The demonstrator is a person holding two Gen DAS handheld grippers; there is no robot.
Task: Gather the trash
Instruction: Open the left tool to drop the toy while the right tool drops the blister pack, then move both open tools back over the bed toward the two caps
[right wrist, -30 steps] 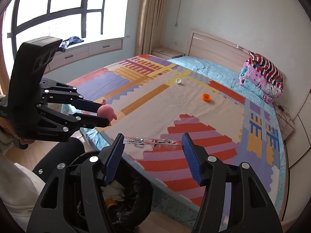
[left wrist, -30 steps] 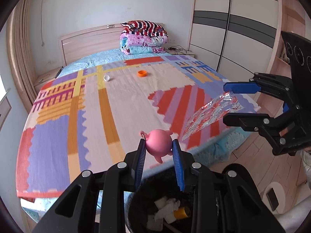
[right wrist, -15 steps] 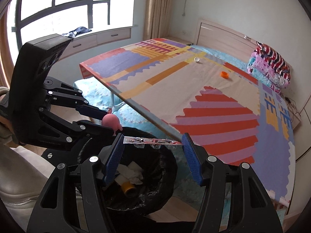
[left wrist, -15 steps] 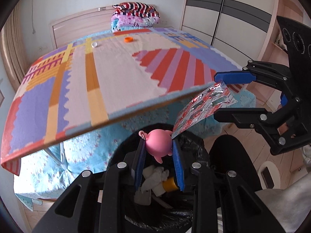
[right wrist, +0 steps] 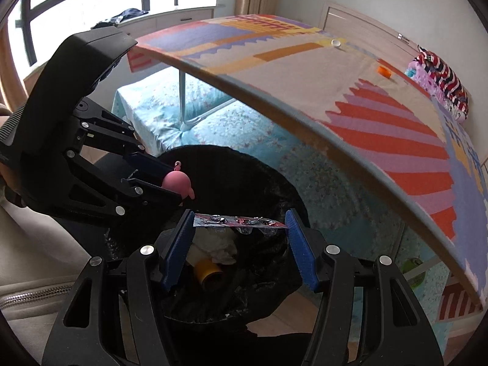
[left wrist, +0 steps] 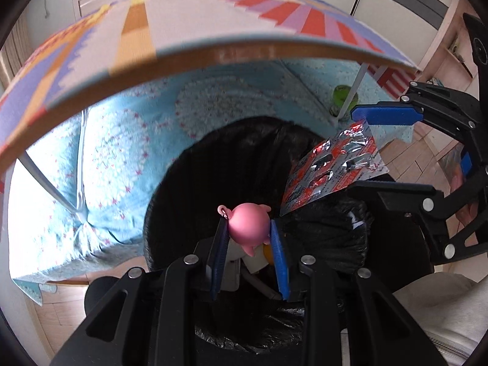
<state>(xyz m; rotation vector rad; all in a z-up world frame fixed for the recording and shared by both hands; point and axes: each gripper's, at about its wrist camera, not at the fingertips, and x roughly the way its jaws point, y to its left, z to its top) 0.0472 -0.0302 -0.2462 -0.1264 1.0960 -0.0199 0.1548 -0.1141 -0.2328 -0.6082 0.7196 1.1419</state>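
Observation:
My left gripper is shut on a small pink pig-shaped toy, held just above the mouth of a black-lined trash bin. The same toy shows at the left in the right wrist view, over the bin's rim. My right gripper is shut on a silver and red pill blister sheet, spanning flat between its blue pads above the bin. That blister sheet appears at the right in the left wrist view. Crumpled white paper and a yellow tube lie inside the bin.
A low table with a colourful patterned mat overhangs the bin; an orange cap and a white cap sit on it. The blue bedspread lies behind the bin. A person's pale sleeve is at left.
Both grippers have sunk from above the table mat to just over the bin's mouth, each still holding its item. The table edge now stands above them.

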